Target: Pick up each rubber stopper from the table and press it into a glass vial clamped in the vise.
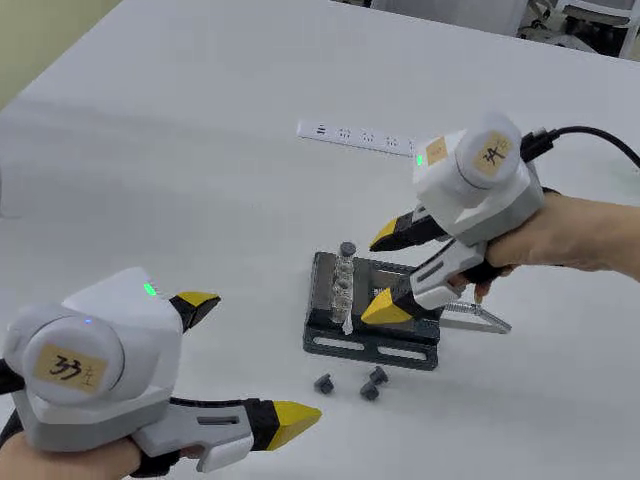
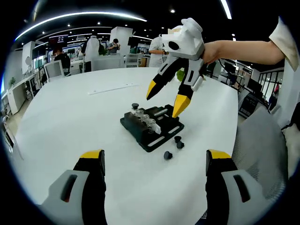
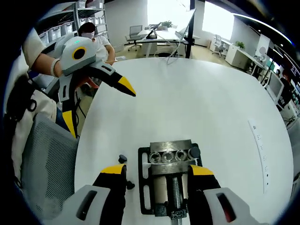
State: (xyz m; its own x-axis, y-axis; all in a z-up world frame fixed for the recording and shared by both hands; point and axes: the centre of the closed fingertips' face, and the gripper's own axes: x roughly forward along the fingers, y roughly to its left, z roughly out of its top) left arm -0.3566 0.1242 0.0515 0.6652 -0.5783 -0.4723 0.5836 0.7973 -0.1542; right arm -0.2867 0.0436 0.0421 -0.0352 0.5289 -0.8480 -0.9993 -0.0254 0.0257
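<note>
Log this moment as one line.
left gripper open, empty, clear of vise | right gripper open, empty, above vise | vials: one stoppered, three open | three loose stoppers on table

The right gripper (image 1: 373, 279) covers part of the vise (image 1: 365, 347) in the head view, and the bottom edge cuts off the left gripper (image 1: 261, 354).

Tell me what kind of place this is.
Probably an open-plan office or lab floor, used as a workbench. A big white table carries a small vise of glass vials; behind it stand desks, office chairs, shelves of storage bins and ceiling strip lights.
</note>
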